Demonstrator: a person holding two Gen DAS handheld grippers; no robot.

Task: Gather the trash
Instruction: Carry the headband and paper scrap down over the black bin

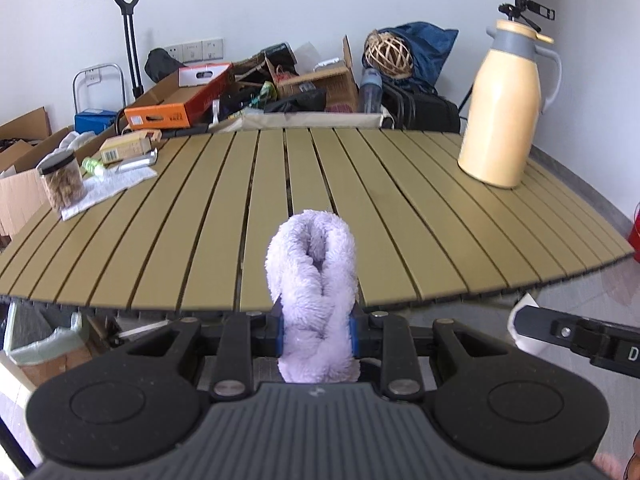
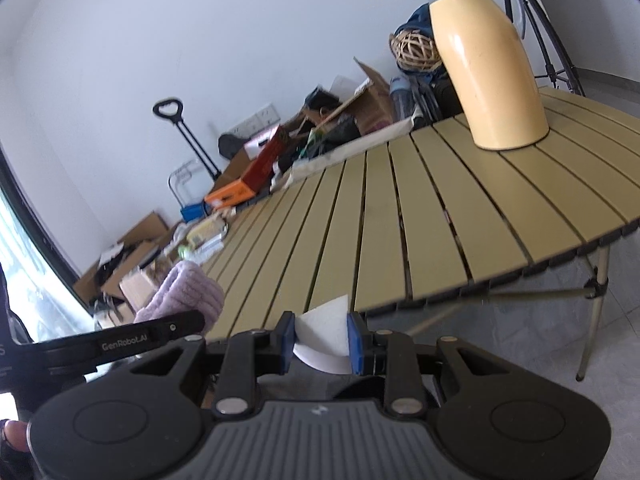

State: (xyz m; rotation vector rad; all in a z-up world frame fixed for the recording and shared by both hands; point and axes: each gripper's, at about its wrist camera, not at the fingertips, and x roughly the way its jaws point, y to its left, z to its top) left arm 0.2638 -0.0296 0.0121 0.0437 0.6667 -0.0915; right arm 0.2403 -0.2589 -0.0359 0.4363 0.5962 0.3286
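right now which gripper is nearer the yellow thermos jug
Right. The right gripper, clamping white paper, sits off the table edge below the jug; the left gripper, holding a lilac cloth, is farther left.

Lilac towel (image 1: 312,280), white paper (image 2: 324,336), olive table (image 1: 400,208)

Losing the lower end of the lilac fluffy towel (image 1: 312,288) behind the left gripper (image 1: 317,330) body. Hiding most of the white paper scrap (image 2: 323,340) between the blue pads of the right gripper (image 2: 322,342), so not telling its full shape. Cutting off a red object (image 1: 635,232) at the right edge of the left wrist view. Blurring the small stuff around the snack jar (image 1: 62,182) at the slatted table's (image 1: 400,220) far corner; labels way too tiny to read.
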